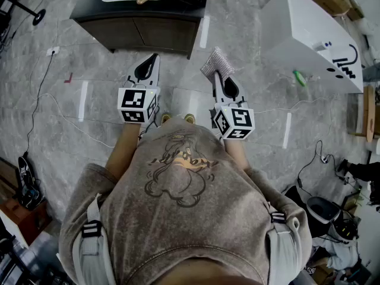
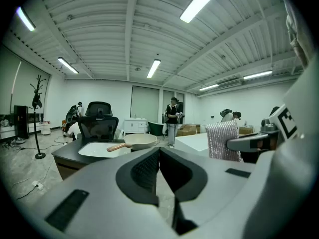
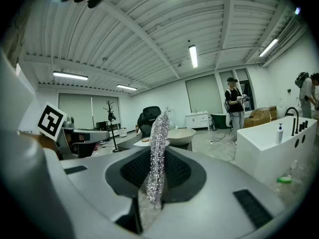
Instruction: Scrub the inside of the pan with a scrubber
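Ahead of both grippers, across the floor [image 1: 89, 100], the pan [image 2: 141, 141] sits atop a dark cabinet [image 1: 136, 24]. Jaws of the right gripper [image 1: 215, 75] clamp the silver scrubber [image 3: 159, 133]. The left gripper [image 1: 155, 57] is closed and empty. To the right stands a white tub [image 1: 297, 25].

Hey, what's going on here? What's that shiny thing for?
A person stands holding a tool in each hand. The right tool is shut on a shiny silver scrubber, which sticks out past its tip. The left tool is shut with nothing in it. The pan sits on a dark table some way ahead of both tools. Nothing touches the pan, so the scrubbing has not begun.
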`<state>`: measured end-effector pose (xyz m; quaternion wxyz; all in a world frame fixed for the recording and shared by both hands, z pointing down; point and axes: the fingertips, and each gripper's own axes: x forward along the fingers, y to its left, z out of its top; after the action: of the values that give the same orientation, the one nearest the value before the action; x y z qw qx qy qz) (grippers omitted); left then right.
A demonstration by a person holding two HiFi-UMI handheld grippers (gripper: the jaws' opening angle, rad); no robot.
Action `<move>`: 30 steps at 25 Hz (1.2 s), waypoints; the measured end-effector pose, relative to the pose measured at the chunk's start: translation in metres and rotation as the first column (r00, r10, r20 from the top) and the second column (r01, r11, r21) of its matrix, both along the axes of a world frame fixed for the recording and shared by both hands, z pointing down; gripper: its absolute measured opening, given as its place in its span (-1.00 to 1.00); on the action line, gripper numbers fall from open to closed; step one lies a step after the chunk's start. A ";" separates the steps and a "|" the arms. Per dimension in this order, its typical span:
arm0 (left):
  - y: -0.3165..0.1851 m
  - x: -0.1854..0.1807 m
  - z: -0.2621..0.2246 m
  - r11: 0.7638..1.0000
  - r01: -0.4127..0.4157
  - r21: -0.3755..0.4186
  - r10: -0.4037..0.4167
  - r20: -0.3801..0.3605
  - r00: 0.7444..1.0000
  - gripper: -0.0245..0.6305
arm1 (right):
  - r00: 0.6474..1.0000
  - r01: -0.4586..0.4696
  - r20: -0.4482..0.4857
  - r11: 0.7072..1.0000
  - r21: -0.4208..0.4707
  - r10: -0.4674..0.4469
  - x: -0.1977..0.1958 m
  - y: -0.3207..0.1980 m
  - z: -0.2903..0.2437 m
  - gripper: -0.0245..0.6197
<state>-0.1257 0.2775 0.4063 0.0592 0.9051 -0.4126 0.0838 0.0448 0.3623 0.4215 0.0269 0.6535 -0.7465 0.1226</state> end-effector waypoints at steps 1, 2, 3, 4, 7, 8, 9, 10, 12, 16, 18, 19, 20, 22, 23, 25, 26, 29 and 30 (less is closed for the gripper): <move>-0.001 0.000 0.000 1.000 -0.004 -0.001 0.004 0.000 1.000 -0.87 | 1.000 0.002 -0.001 1.000 -0.002 -0.002 -0.002 -0.001 0.001 -0.70; -0.002 0.001 0.001 1.000 -0.008 -0.003 0.008 0.001 1.000 -0.87 | 1.000 0.003 -0.001 1.000 -0.004 -0.003 -0.004 -0.003 0.002 -0.70; -0.004 0.001 0.001 1.000 -0.012 -0.003 0.012 0.002 1.000 -0.87 | 1.000 0.003 0.001 1.000 -0.005 -0.003 -0.005 -0.004 0.002 -0.70; -0.006 0.002 0.002 1.000 -0.017 -0.004 0.017 0.003 1.000 -0.87 | 1.000 0.002 0.006 1.000 -0.005 -0.002 -0.006 -0.005 0.003 -0.70; -0.012 0.001 0.003 1.000 -0.027 -0.007 0.027 0.001 1.000 -0.87 | 1.000 -0.008 0.030 1.000 0.001 0.008 -0.009 -0.011 0.003 -0.70; -0.015 0.000 0.004 0.999 -0.031 -0.008 0.031 0.001 1.000 -0.87 | 0.999 -0.012 0.033 1.000 0.002 0.012 -0.010 -0.012 0.003 -0.70; -0.017 -0.001 0.006 0.999 -0.036 -0.008 0.036 0.001 0.999 -0.87 | 0.999 -0.016 0.030 1.000 0.002 0.016 -0.011 -0.014 0.004 -0.70; -0.019 -0.003 0.007 0.999 -0.041 -0.008 0.041 0.002 0.999 -0.87 | 0.999 -0.022 0.025 1.000 0.003 0.022 -0.011 -0.015 0.004 -0.70; -0.024 -0.005 0.011 0.999 -0.054 -0.004 0.054 0.002 0.999 -0.87 | 0.999 -0.039 0.019 0.999 0.005 0.039 -0.010 -0.018 0.006 -0.70; -0.032 -0.009 0.017 0.997 -0.081 -0.006 0.081 0.010 0.997 -0.87 | 0.996 -0.087 0.010 0.996 0.011 0.087 -0.006 -0.019 0.008 -0.69; -0.035 -0.011 0.020 0.996 -0.089 -0.011 0.089 0.013 0.996 -0.87 | 0.995 -0.102 0.012 0.995 0.010 0.102 -0.007 -0.020 0.008 -0.69; -0.037 -0.012 0.021 0.996 -0.093 -0.015 0.093 0.014 0.996 -0.87 | 0.994 -0.107 0.012 0.994 0.010 0.107 -0.008 -0.022 0.008 -0.69; -0.039 -0.013 0.022 0.995 -0.096 -0.017 0.096 0.015 0.995 -0.87 | 0.994 -0.111 0.012 0.994 0.012 0.110 -0.009 -0.023 0.008 -0.69; -0.045 -0.013 0.023 0.995 -0.101 -0.018 0.101 0.014 0.995 -0.87 | 0.993 -0.117 0.010 0.993 0.014 0.117 -0.009 -0.028 0.008 -0.69; -0.049 -0.013 0.024 0.994 -0.103 -0.018 0.104 0.012 0.995 -0.87 | 0.993 -0.121 0.010 0.993 0.015 0.121 -0.009 -0.032 0.009 -0.69; -0.057 -0.010 0.027 0.994 -0.108 -0.017 0.108 0.009 0.994 -0.87 | 0.992 -0.127 0.011 0.992 0.019 0.127 -0.007 -0.039 0.012 -0.70; -0.061 -0.008 0.028 0.994 -0.111 -0.015 0.111 0.009 0.994 -0.87 | 0.992 -0.129 0.012 0.991 0.023 0.129 -0.006 -0.044 0.012 -0.69; -0.076 0.001 0.031 0.992 -0.124 -0.014 0.124 0.007 0.992 -0.87 | 0.991 -0.132 0.014 0.991 0.024 0.131 0.001 -0.060 0.017 -0.69; -0.082 0.003 0.032 0.992 -0.127 -0.016 0.127 0.004 0.992 -0.87 | 0.991 -0.132 0.015 0.991 0.021 0.132 0.003 -0.065 0.018 -0.69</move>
<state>-0.1224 0.1955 0.4385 0.0598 0.9289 -0.3535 0.0928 0.0476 0.2971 0.4396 0.0066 0.7007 -0.7031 0.1206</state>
